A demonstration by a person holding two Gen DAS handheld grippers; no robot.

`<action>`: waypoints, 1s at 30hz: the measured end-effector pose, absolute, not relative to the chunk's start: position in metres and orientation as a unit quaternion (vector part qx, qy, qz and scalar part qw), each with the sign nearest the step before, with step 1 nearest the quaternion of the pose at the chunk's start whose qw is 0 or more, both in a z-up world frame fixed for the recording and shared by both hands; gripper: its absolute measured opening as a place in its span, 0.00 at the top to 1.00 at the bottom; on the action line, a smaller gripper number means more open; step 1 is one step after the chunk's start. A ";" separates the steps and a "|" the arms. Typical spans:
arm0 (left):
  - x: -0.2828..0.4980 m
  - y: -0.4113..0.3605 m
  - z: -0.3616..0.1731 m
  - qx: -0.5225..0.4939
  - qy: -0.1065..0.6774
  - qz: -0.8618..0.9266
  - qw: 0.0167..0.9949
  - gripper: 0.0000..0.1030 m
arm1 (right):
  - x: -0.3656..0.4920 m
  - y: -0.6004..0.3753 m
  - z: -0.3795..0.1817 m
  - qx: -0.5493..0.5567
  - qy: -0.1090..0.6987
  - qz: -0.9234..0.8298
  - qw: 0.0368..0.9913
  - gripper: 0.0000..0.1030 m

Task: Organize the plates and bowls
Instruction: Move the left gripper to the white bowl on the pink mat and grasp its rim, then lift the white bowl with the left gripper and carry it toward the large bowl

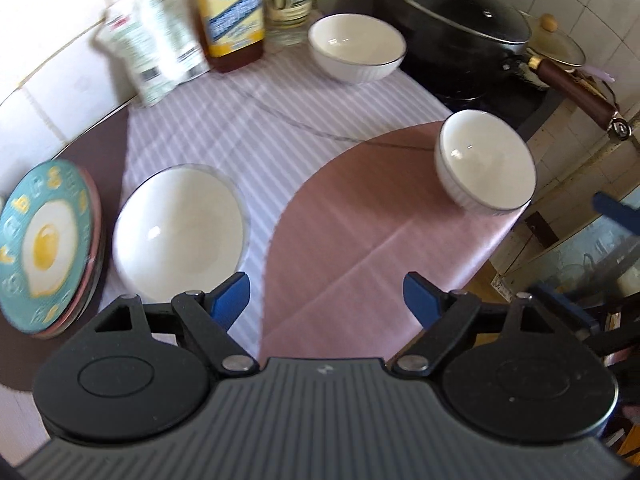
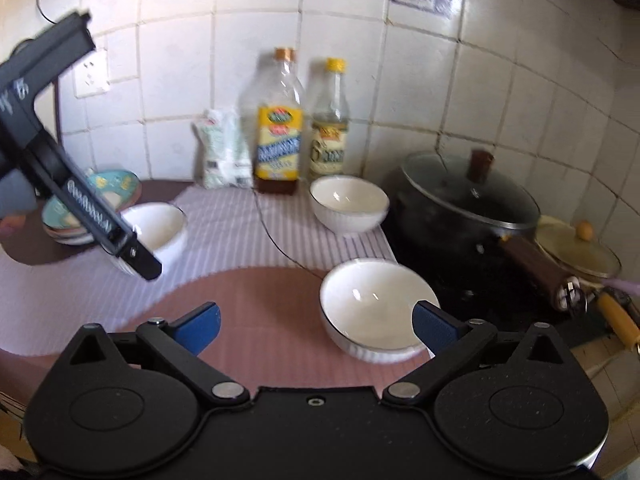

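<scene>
Left wrist view looks steeply down on a counter covered by a striped lilac mat with a plain pink sheet lying over its near part. Three white bowls sit well apart: a wide bowl near the left gripper, a small bowl at the pink sheet's right edge, and a far bowl beside two bottles. A stack of plates, the top one teal with a fried-egg picture, rests just left of the wide bowl on a dark brown mat.

The left gripper's blue fingers stand wide apart with nothing between them, above the bare sheet.

Right wrist view shows the right gripper equally spread and empty; its right finger overlaps the small bowl in the picture, but contact cannot be confirmed. The left gripper's black body crosses the upper left, hiding part of the wide bowl and the plates.

At the back stand a yellow-labelled bottle, a clear bottle and a white pouch against a white tiled wall. To the right, a black pot with a glass lid sits on a dark stove, its wooden handle pointing right, a second lid behind it.

Both views are blurred; labels are unreadable, and the stove's right side is cut off.
</scene>
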State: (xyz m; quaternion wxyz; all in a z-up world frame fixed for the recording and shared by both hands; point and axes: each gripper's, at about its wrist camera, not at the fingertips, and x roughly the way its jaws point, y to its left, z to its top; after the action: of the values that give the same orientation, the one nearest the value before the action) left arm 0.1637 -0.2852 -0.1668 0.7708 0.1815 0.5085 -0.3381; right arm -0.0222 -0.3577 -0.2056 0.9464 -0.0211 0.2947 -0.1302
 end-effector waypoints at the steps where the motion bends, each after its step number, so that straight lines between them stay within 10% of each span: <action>1: 0.163 -0.292 -0.169 0.182 0.506 -0.342 0.771 0.19 | -0.021 -0.361 -0.211 -0.021 0.297 -0.132 0.946 0.00; 22: 0.174 -0.402 -0.235 0.104 0.507 -0.399 0.757 0.16 | 0.030 -0.426 -0.309 0.022 0.306 -0.154 0.939 0.00; 30: 0.176 -0.420 -0.242 0.104 0.509 -0.405 0.752 0.35 | 0.037 -0.433 -0.314 0.028 0.284 -0.154 0.946 0.00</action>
State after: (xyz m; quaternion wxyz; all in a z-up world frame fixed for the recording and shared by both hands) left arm 0.1763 -0.4205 -0.2422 0.7524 0.1036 0.5089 -0.4053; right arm 0.0371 -0.4332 -0.3140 0.9459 0.0276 0.2840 -0.1544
